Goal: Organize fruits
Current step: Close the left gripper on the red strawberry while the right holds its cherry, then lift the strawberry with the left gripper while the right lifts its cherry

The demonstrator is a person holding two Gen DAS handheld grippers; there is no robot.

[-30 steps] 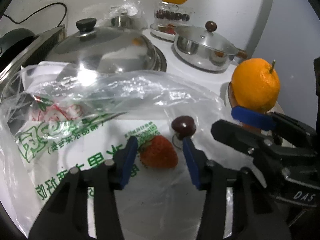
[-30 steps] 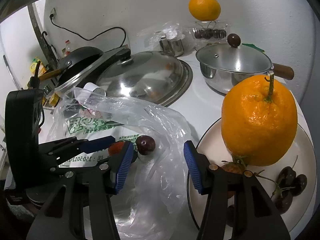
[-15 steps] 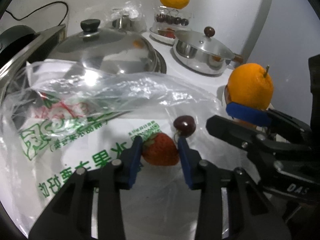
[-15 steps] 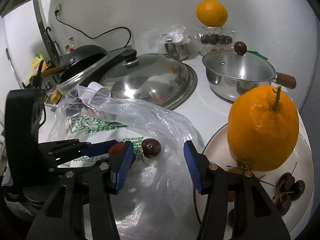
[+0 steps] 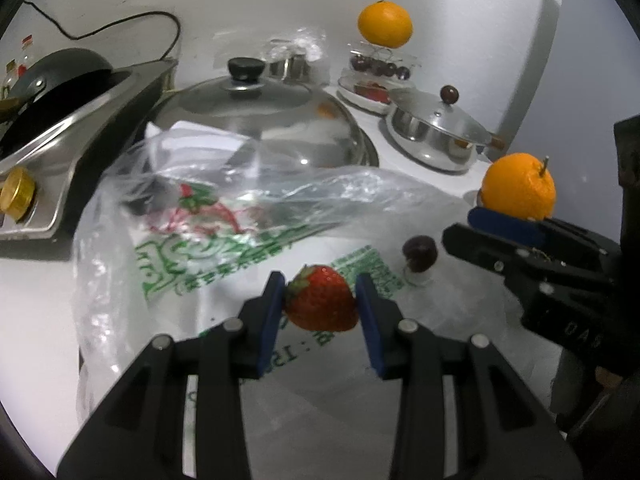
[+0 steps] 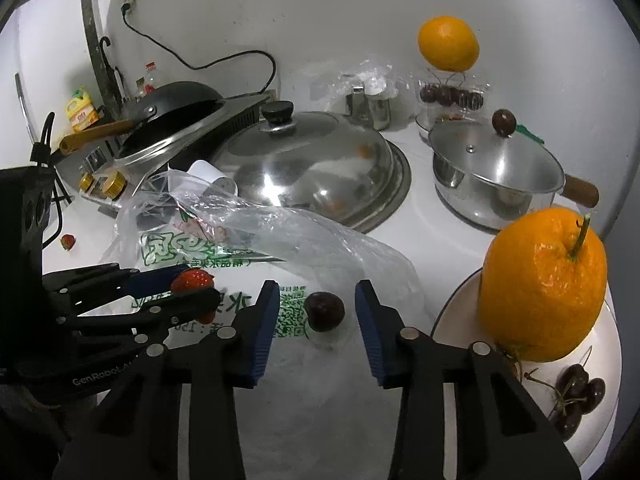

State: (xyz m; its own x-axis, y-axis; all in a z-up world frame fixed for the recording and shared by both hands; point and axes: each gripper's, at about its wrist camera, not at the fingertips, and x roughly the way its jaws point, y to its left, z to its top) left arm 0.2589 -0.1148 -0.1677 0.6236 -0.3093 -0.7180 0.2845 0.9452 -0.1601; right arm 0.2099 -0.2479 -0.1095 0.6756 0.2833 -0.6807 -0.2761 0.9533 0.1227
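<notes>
At centre frame, our right gripper (image 6: 316,316) closes around the cherry (image 6: 325,311); our left gripper (image 5: 320,300) pinches the strawberry (image 5: 322,304).

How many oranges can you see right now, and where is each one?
2. One orange stands on the white plate at right, beside the cherries. The other orange sits atop the clear cherry box by the back wall. More could be hidden under the pot lids.
</notes>
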